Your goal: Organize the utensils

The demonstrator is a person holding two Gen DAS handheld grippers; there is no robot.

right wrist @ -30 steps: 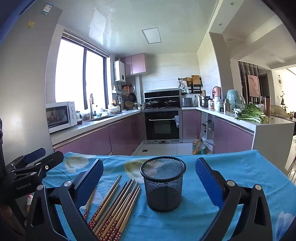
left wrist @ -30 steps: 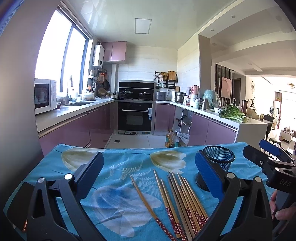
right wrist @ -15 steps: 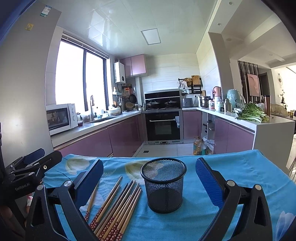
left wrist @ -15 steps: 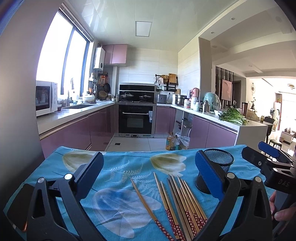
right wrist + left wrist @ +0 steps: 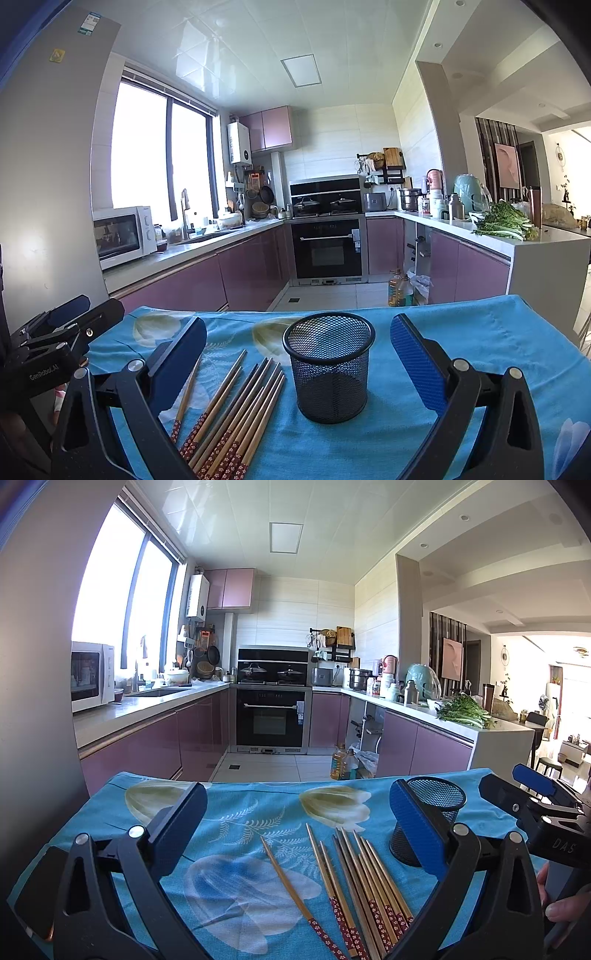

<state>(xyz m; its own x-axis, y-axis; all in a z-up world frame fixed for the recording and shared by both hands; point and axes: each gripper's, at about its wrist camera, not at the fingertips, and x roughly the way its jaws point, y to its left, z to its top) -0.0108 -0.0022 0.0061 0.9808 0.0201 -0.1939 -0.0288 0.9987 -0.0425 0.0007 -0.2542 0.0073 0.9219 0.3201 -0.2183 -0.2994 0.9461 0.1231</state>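
1. Your left tongs point(image 5: 297, 827) and right tongs point(image 5: 299, 350) both gape apart, holding nothing.
2. The chopsticks point(image 5: 236, 410) lie on the bench point(image 5: 480, 332), just left of the upright mesh cup point(image 5: 328, 365).

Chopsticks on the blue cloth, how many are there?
8 that I can separate: a lone chopstick lies apart on the left, and the bundle lies just left of the mesh cup. Overlap may hide more.
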